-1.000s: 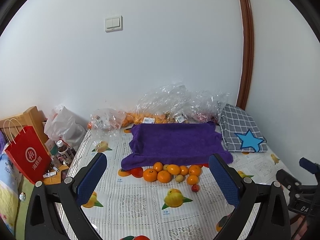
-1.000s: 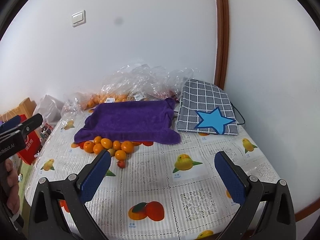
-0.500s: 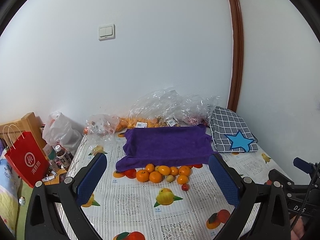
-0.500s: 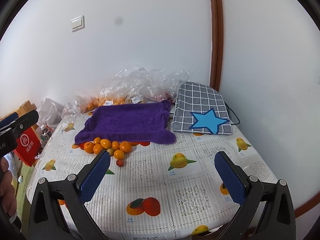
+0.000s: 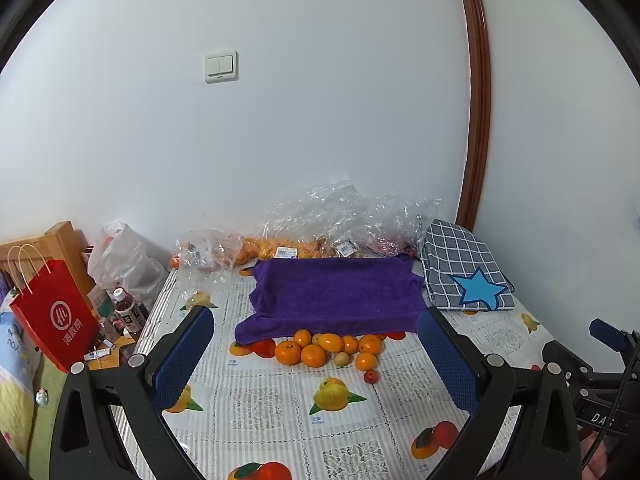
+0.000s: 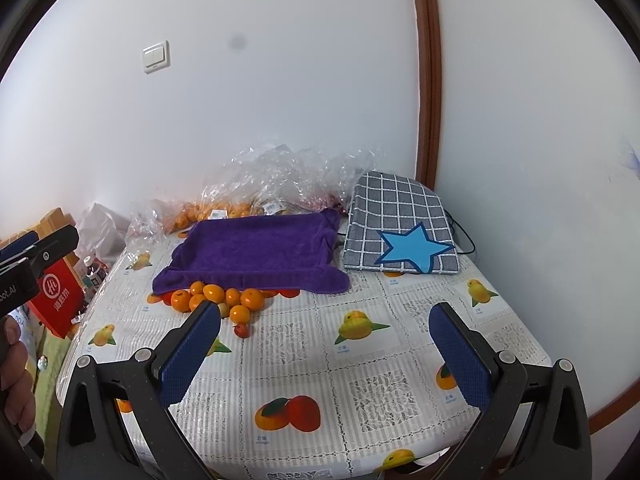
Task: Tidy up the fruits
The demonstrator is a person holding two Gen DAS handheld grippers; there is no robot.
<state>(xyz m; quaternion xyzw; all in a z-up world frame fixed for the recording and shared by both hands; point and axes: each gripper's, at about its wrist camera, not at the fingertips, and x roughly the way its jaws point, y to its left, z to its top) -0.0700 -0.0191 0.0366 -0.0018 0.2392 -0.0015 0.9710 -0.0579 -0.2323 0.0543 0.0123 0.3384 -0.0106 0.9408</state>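
Note:
Several oranges (image 5: 313, 354) lie in a cluster on the fruit-print tablecloth (image 5: 264, 404), at the front edge of a purple towel (image 5: 336, 296). A small red fruit (image 5: 371, 376) and a pale round fruit (image 5: 341, 358) lie with them. The cluster also shows in the right wrist view (image 6: 218, 298), left of centre, with the red fruit (image 6: 241, 330) in front. My left gripper (image 5: 316, 344) is open and empty, well short of the fruit. My right gripper (image 6: 326, 338) is open and empty over the table's near part.
Clear plastic bags (image 5: 340, 220) holding more oranges lie against the back wall. A grey checked cushion with a blue star (image 5: 464, 272) lies at the right. A red paper bag (image 5: 56, 316), bottles (image 5: 126, 312) and a white plastic bag (image 5: 124, 260) stand left of the table.
Both grippers have drawn back and risen, so the table and fruit look smaller and farther. The fruit has not moved. Both grippers stay open.

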